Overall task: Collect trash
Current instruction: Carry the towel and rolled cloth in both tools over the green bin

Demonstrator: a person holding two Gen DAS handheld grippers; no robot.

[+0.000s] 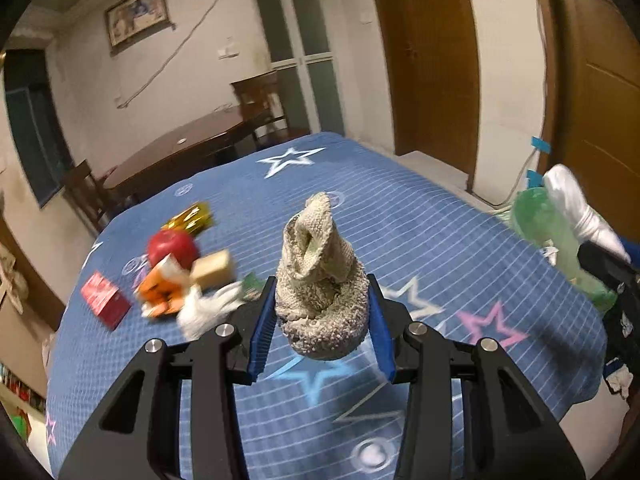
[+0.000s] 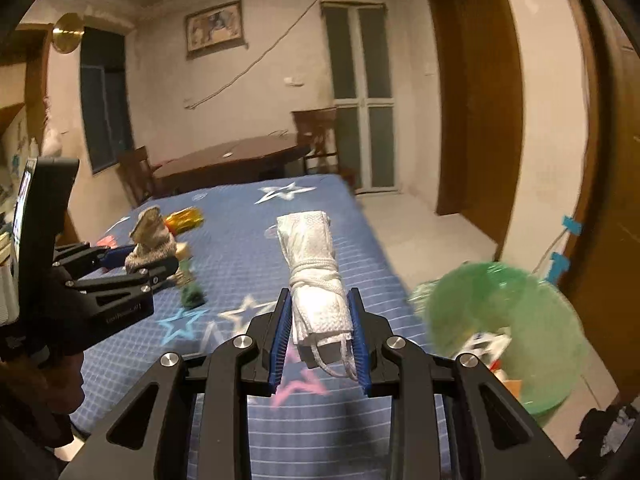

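Both grippers are loaded, so the step in hand looks like the carry to the bin. I take the green trash bag (image 2: pixel 500 332), which stands open beside the right edge of the bed, as the landmark.

The left gripper (image 1: pixel 322 312) has its 2 blue pads pressed on a crumpled grey knitted cloth (image 1: pixel 320 280), lifted above the blue star-pattern bedspread (image 1: pixel 420 240) and well to the left of the bag. The right gripper (image 2: pixel 320 328) is closed on a folded white mesh bundle tied with white cord (image 2: pixel 314 276); it hangs over the bedspread, near the bag and just to its left. The bag already holds some scraps.

More items lie on the bedspread far left of the bag: a red apple (image 1: pixel 172 246), a red box (image 1: pixel 105 299), an orange packet (image 1: pixel 160 288), a gold wrapper (image 1: pixel 188 216), a beige block (image 1: pixel 214 268) and white paper (image 1: pixel 204 308).

The next move, in my judgement, calls for bringing the right gripper over the bag's mouth and opening the fingers there, then the left one. The mouth is soft and could fold if touched.
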